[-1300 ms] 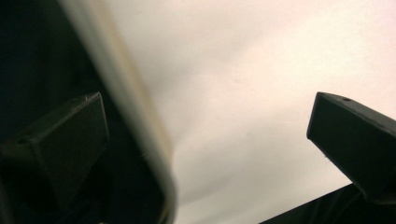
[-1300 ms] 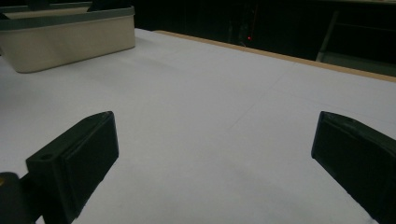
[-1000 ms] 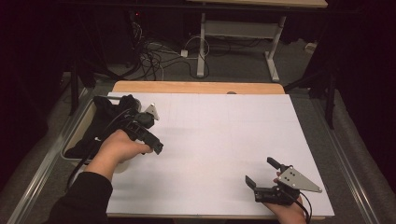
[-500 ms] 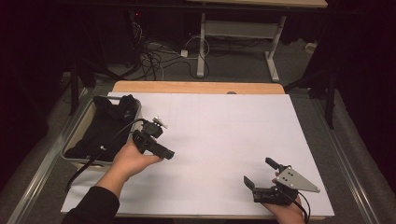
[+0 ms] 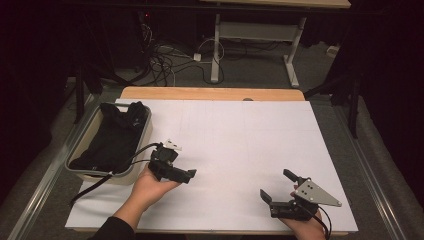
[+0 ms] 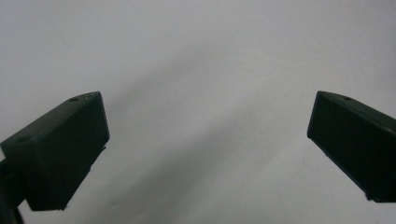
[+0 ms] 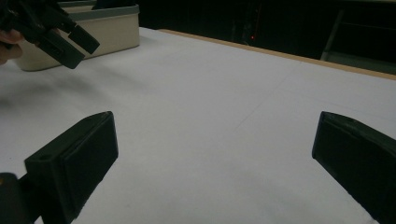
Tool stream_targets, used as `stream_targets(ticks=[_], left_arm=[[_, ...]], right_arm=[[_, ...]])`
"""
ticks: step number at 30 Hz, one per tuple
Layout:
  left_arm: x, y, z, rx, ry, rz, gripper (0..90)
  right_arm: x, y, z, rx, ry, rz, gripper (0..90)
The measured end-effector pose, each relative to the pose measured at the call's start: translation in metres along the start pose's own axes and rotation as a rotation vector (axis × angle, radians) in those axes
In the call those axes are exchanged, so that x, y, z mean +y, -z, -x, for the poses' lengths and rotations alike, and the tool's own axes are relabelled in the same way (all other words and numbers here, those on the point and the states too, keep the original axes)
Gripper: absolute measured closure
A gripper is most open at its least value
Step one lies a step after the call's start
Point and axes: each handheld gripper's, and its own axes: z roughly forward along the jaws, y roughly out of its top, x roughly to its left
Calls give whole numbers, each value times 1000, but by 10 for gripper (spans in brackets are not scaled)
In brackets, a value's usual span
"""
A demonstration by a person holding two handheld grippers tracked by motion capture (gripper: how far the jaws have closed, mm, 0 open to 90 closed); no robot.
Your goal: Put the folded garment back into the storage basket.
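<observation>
On the table (image 5: 235, 135), two tools (image 5: 192, 174), one bin (image 5: 142, 131)

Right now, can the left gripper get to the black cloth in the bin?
Probably yes. The left gripper is open and empty beside the bin, which has no lid, and nothing lies between it and the black cloth. It points away, so it must turn back.

Left black two-jaw plastic gripper (image 5: 186, 175) w/ black cable, pale top plate. Right black gripper (image 5: 278, 188) w/ grey triangular plate, screw dots. Dark sleeve at left forearm.
</observation>
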Motion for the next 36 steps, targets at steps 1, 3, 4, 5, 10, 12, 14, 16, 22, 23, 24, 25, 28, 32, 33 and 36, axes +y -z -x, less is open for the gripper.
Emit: stream_targets(ticks=[1, 3, 4, 5, 10, 12, 14, 16, 22, 23, 24, 25, 28, 32, 33, 36], left_arm=[[-5, 0, 0, -10, -3, 33, 0], [-10, -1, 0, -21, -4, 69, 0], [-10, -1, 0, -21, -4, 69, 0], [-16, -2, 0, -30, -13, 105, 0], [-28, -4, -2, -38, -13, 159, 0], [-34, -6, -4, -40, -11, 186, 0], [-39, -7, -5, -39, -14, 215, 0], [-44, -6, -5, -44, -25, 254, 0], [-58, -3, -7, -53, -47, 341, 0], [-61, 1, -6, -55, -59, 389, 0], [-61, 1, -6, -55, -59, 389, 0], [-63, 2, -6, -60, -73, 412, 0], [-66, 4, -6, -71, -82, 445, 0], [-73, 8, -4, -85, -107, 505, 0], [-75, 9, -3, -83, -115, 518, 0], [-75, 9, -3, -92, -119, 526, 0]], right_arm=[[0, 0, 0, 1, -4, 0, 6], [-1, 0, -1, 3, -8, 1, 4], [-1, 0, -1, 3, -8, 1, 4], [-1, 0, -1, 5, -8, 2, 4], [-2, -1, -1, 4, -8, 6, 3], [-3, -2, -1, 8, -4, 3, 3], [-3, -2, -2, 7, -6, 2, 3], [-4, -3, -2, 8, -6, 3, 3], [-7, -4, -3, 4, -24, 20, 3], [-7, -4, -2, 0, -31, 26, 2], [-7, -4, -2, -4, -33, 27, 2], [-8, -4, -1, -11, -38, 27, 2], [-8, -4, -1, -16, -47, 31, 2], [-9, -5, -2, -38, -49, 30, 2], [-9, -5, -2, -43, -52, 30, 2], [-9, -5, -3, -56, -59, 32, 2]])
